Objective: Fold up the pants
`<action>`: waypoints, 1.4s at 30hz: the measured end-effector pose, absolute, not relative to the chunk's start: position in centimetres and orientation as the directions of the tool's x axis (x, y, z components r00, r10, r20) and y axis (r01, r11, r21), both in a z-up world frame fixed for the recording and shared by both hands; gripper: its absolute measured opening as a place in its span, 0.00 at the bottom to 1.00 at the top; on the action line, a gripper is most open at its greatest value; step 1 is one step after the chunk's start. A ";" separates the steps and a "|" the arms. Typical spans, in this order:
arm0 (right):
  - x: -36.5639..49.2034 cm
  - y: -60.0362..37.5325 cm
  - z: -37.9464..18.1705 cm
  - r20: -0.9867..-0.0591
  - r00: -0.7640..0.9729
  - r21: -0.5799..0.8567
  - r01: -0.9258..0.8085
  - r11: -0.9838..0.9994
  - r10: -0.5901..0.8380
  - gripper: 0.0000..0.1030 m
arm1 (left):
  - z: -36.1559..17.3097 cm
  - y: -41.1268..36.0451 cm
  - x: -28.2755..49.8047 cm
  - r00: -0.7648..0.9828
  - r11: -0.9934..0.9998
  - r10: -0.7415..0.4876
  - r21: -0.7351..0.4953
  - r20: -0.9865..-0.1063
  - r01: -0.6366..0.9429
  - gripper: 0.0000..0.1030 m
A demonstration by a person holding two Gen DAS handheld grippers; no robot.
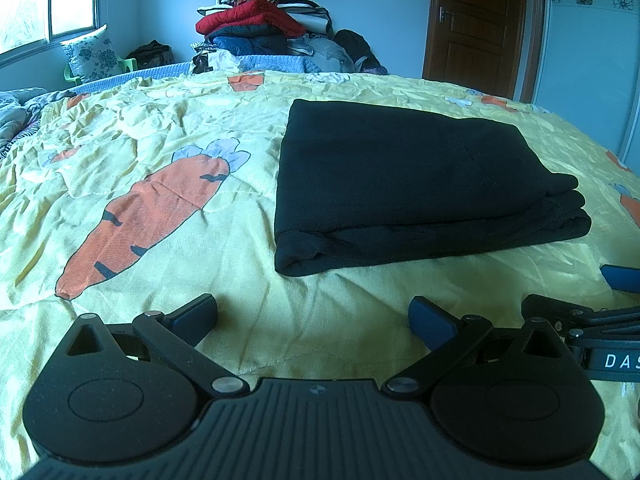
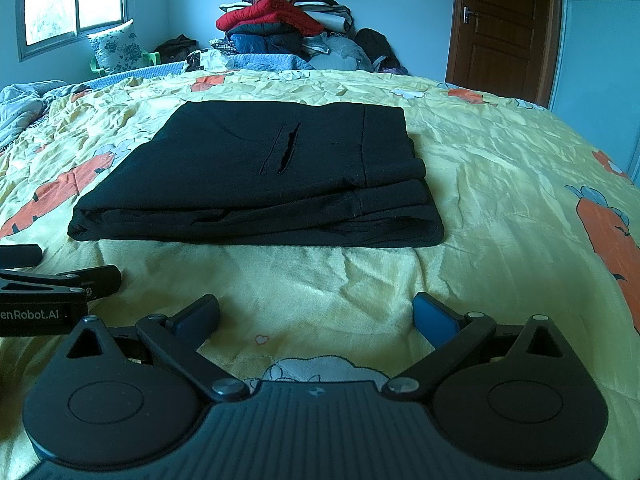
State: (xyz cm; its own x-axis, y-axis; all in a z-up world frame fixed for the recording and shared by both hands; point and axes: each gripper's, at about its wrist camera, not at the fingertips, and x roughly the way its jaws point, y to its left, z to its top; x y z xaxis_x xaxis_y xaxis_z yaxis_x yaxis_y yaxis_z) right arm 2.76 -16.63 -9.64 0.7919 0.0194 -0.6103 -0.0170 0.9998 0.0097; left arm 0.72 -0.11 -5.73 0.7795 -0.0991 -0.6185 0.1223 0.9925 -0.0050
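Black pants lie folded into a thick, layered rectangle on the yellow bedspread with its carrot print, near the middle of the bed. Stacked fold edges face the cameras; a slit pocket opening shows on the top layer in the right wrist view.

Left gripper: jaws spread wide, nothing between them, over bare bedspread just short of the pants' near edge. It sits toward the near left corner of the pants, not touching the cloth.

Right gripper: jaws spread wide too, empty, over bedspread short of the near edge, toward the pants' right half. No contact with the cloth.

The two grippers are side by side; each shows at the edge of the other's view.

Beyond the far edge of the bed: a tall pile of clothes with a red jacket in it, a flowered pillow under the window, a brown door at right.
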 end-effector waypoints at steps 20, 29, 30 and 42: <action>3.2 -18.3 -9.0 -0.598 0.799 0.030 -0.057 0.998 0.063 1.00 | -5.8 -1.1 1.0 0.779 0.992 -0.099 0.000 -0.620 0.126 1.00; 3.5 -17.6 -9.9 -0.612 0.787 0.002 -0.097 0.995 0.078 1.00 | -5.8 -1.1 0.9 0.779 0.992 -0.098 0.000 -0.619 0.125 1.00; 3.5 -17.7 -9.8 -0.612 0.787 0.003 -0.097 0.995 0.078 1.00 | -5.7 -1.1 1.0 0.779 0.992 -0.098 0.000 -0.620 0.125 1.00; 3.0 -16.8 -9.8 -0.611 0.789 0.006 -0.071 0.997 0.060 1.00 | -5.7 -1.1 1.0 0.779 0.992 -0.098 0.000 -0.620 0.125 1.00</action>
